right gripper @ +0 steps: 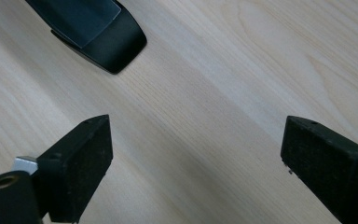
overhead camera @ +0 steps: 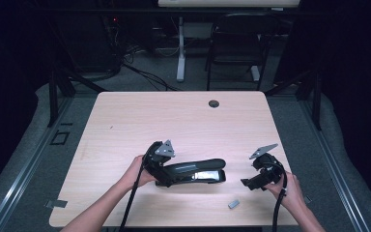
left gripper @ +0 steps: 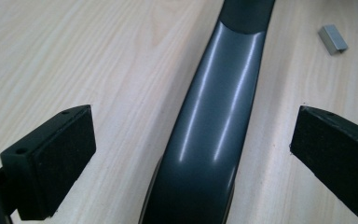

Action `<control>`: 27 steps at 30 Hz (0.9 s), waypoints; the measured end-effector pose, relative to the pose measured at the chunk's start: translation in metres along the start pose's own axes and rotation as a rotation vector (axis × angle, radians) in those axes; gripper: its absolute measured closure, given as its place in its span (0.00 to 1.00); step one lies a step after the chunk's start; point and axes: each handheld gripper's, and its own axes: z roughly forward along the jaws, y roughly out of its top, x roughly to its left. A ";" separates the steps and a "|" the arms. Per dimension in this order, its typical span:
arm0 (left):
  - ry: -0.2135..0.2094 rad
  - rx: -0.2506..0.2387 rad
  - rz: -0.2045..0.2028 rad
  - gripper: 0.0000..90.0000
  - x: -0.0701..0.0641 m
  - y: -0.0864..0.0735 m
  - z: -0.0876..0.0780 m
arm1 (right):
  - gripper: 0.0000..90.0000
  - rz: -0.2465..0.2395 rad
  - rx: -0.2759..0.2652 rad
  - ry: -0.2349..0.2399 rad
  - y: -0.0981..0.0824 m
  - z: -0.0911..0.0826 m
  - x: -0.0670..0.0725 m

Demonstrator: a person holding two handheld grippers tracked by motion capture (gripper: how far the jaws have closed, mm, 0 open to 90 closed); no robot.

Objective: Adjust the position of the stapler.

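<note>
A light wooden table [overhead camera: 174, 121] carries a black stapler [overhead camera: 195, 171] near its front edge; the left hand-held gripper [left gripper: 191, 154] straddles the stapler's rear, jaws wide apart and not touching; the right hand-held gripper [right gripper: 196, 158] gapes over bare wood; a small staple strip [overhead camera: 234, 204] lies nearby.
</note>
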 end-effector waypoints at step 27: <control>0.166 -0.101 -0.165 0.00 -0.042 0.008 -0.024 | 0.10 -0.003 -0.057 0.069 0.007 0.003 0.015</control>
